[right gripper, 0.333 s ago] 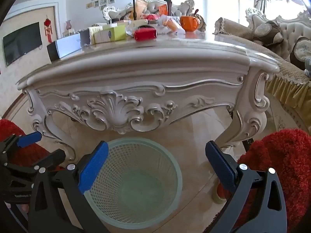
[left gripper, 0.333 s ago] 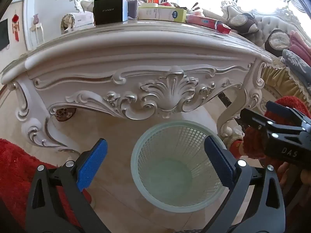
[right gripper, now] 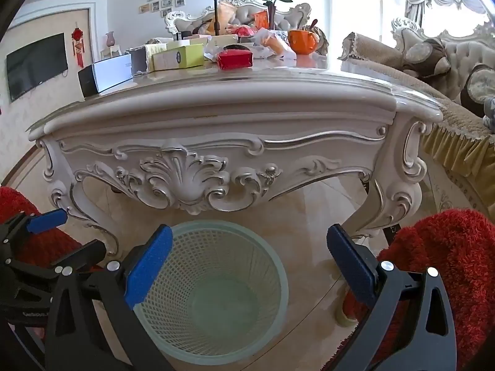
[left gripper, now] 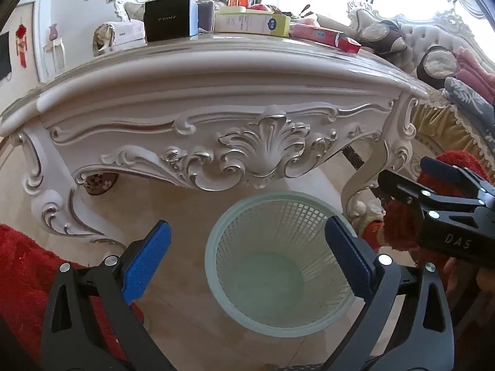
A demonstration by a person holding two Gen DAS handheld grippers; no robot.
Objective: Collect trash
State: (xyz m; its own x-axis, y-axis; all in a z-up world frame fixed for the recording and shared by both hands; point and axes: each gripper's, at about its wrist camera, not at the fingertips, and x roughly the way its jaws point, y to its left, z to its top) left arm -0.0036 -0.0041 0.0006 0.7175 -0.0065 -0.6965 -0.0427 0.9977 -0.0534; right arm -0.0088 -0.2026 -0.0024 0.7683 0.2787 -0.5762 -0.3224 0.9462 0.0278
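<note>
Both the left gripper and right gripper are held released and empty above the mesh bin. Trash, such as the red packet, is left on the desk; the carved apron could be struck if the grippers are raised carelessly.

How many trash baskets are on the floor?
1. The pale green mesh basket stands on the floor by the white carved table, below both open grippers. Others may be out of view.

Right hand-held gripper gapes above basket.
</note>
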